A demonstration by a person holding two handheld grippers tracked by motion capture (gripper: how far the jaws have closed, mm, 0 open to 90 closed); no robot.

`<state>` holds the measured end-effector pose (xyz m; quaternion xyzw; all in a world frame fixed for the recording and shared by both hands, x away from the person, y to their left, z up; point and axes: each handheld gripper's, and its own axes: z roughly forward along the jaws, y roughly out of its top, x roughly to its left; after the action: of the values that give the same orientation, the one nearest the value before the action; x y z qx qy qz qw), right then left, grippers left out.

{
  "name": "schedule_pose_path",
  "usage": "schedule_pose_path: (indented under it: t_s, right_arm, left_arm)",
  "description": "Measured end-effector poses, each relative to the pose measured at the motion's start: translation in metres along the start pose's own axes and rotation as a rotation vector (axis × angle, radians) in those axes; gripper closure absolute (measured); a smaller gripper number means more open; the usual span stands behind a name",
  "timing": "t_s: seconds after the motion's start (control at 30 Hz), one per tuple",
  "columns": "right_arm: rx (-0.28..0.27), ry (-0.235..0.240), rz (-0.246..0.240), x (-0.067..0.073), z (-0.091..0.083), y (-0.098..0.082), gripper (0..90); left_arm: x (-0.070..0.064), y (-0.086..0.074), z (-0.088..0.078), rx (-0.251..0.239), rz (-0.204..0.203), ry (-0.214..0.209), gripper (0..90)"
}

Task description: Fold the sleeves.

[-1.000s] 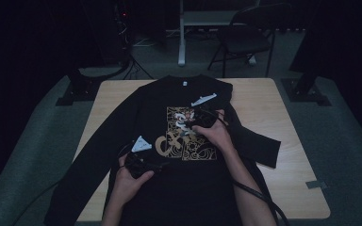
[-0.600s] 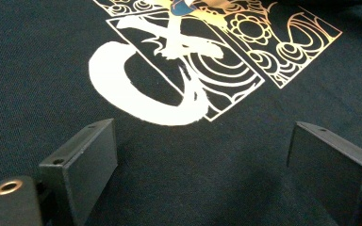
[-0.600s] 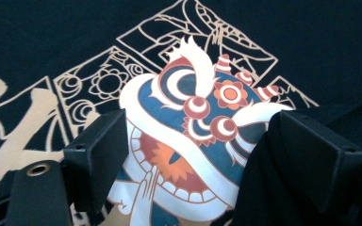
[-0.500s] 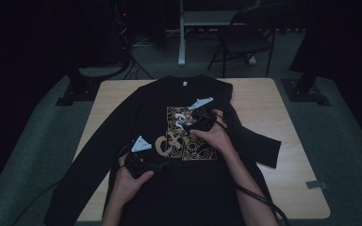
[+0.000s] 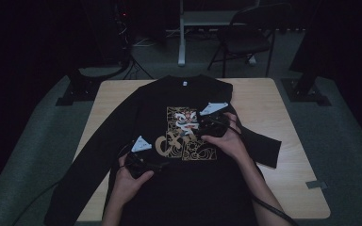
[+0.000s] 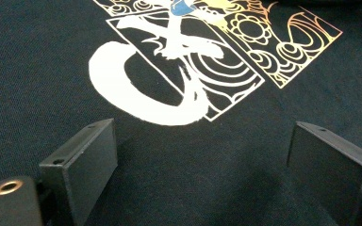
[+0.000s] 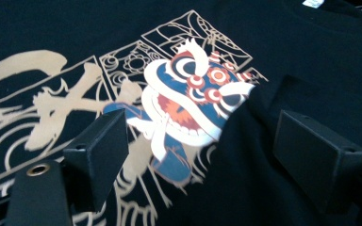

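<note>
shirt (image 5: pixel 136 122): black | print (image 5: pixel 185 133): gold linework, lion mask (blue, red, white) | table (image 5: pixel 287 117): pale wood

Both your forearms come in from the bottom of the high view. Your left hand (image 5: pixel 131 175) grips the left tongs (image 5: pixel 147 165) low and near your body, their jaws spread wide with nothing between the pads. Your right hand (image 5: pixel 230 140) reaches farther forward with the right tongs (image 5: pixel 201 126), whose jaws have just been opening and now stand wide apart, nothing clamped between them.
</note>
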<state>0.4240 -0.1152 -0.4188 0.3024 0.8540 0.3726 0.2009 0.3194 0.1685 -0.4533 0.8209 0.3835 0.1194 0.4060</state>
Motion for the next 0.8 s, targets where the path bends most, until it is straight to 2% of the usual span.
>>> schedule_pose_path:
  t_s: [0.27, 0.47, 0.8]
  right_arm:
    - [-0.002, -0.017, -0.001, -0.008, -0.025, -0.022, 18.0]
    - [0.007, -0.037, 0.031, -0.018, -0.041, -0.042, 18.0]
    - [0.029, -0.056, 0.082, -0.028, -0.054, -0.072, 18.0]
  left_arm:
    - [0.000, 0.000, 0.000, -0.001, -0.001, 0.001, 10.2]
    - [0.000, 0.000, 0.000, 0.000, 0.000, 0.002, 10.3]
    - [-0.001, 0.000, 0.000, 0.002, 0.003, 0.004, 10.2]
